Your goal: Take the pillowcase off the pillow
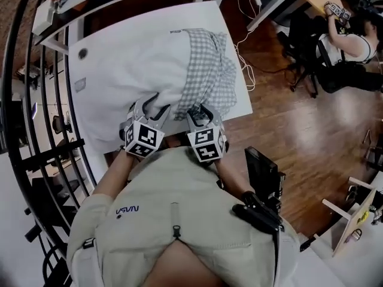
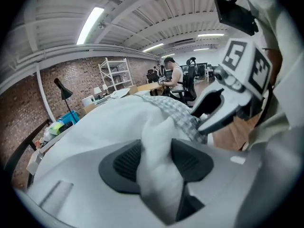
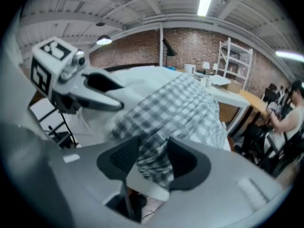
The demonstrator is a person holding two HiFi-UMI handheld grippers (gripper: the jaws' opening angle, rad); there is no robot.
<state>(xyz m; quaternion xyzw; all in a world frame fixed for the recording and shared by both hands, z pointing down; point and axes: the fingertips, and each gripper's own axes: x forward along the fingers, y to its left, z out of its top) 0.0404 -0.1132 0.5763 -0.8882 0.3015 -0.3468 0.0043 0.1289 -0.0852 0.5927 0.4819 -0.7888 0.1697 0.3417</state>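
Pillowcase (image 1: 206, 70) approx half off, bunched toward desk (image 1: 96, 46) right edge. L claw (image 2: 154, 160) pinches bare pillow (image 1: 131, 70), R claw (image 3: 154, 160) pinches pillowcase. I've still the rest to pull off.

I see the white pillow (image 1: 134, 76) flat on the table (image 1: 81, 79); checked pillowcase (image 1: 206, 70) bunched over its right end.

White table (image 1: 179, 17), 1 round grey disc (image 1: 82, 53) at its left corner. On top: 1 white pillow (image 1: 134, 76), checked pillowcase (image 1: 206, 70) bunched over its right end.
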